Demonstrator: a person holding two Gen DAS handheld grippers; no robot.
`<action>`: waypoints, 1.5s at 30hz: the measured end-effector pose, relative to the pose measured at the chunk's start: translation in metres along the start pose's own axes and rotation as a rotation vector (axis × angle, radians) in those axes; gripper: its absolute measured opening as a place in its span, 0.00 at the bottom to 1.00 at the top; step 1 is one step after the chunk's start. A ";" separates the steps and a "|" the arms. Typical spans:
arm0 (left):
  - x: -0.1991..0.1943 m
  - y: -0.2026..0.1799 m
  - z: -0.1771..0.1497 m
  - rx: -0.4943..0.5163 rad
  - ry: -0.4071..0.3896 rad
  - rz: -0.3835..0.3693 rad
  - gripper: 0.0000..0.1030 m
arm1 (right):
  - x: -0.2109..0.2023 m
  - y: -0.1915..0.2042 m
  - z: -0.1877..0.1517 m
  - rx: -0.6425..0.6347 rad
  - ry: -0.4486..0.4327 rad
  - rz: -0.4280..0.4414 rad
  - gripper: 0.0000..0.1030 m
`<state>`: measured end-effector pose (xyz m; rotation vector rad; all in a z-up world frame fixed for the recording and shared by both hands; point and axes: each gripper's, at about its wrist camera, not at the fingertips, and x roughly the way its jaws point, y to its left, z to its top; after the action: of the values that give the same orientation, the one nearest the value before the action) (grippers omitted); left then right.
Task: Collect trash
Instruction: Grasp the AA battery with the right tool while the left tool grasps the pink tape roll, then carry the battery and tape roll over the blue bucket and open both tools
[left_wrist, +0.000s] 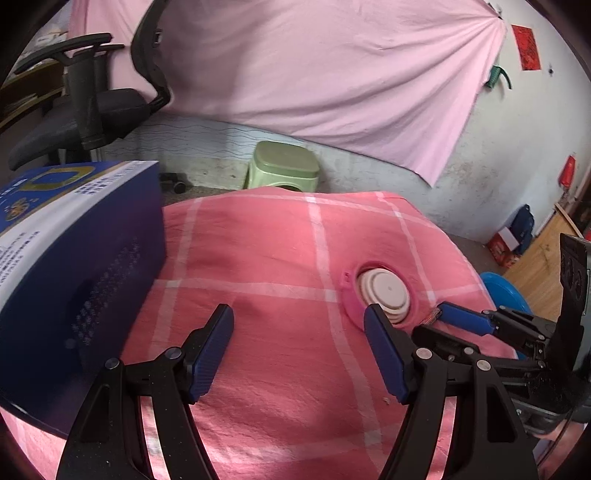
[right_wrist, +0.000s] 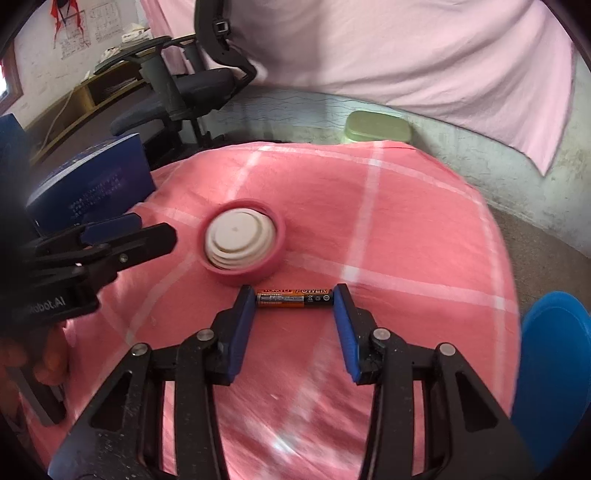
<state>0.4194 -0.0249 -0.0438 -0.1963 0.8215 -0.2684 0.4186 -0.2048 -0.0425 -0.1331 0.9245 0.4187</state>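
Right tongs (right_wrist: 294, 297) clasp one battery (right_wrist: 294, 298) beside one cup (right_wrist: 242, 245).

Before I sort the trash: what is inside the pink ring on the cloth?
A stepped white collapsed cup fills the pink ring. Whatever lies beneath it is covered.

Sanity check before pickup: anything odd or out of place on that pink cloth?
A loose battery lies flat on the pink checked cloth, beside the collapsed pink cup. The right gripper brackets it end to end. Nothing spilled or broken.
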 end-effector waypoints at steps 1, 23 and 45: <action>0.001 -0.002 0.000 0.009 0.004 -0.008 0.65 | -0.003 -0.004 -0.002 -0.002 -0.002 -0.026 0.57; 0.058 -0.065 0.001 0.289 0.135 0.035 0.65 | -0.022 -0.048 -0.014 0.173 -0.056 -0.010 0.57; -0.032 -0.095 0.010 0.137 -0.252 -0.150 0.50 | -0.119 -0.038 -0.041 0.143 -0.439 -0.109 0.57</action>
<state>0.3909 -0.1046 0.0116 -0.1596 0.5365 -0.4307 0.3409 -0.2860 0.0252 0.0395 0.5096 0.2640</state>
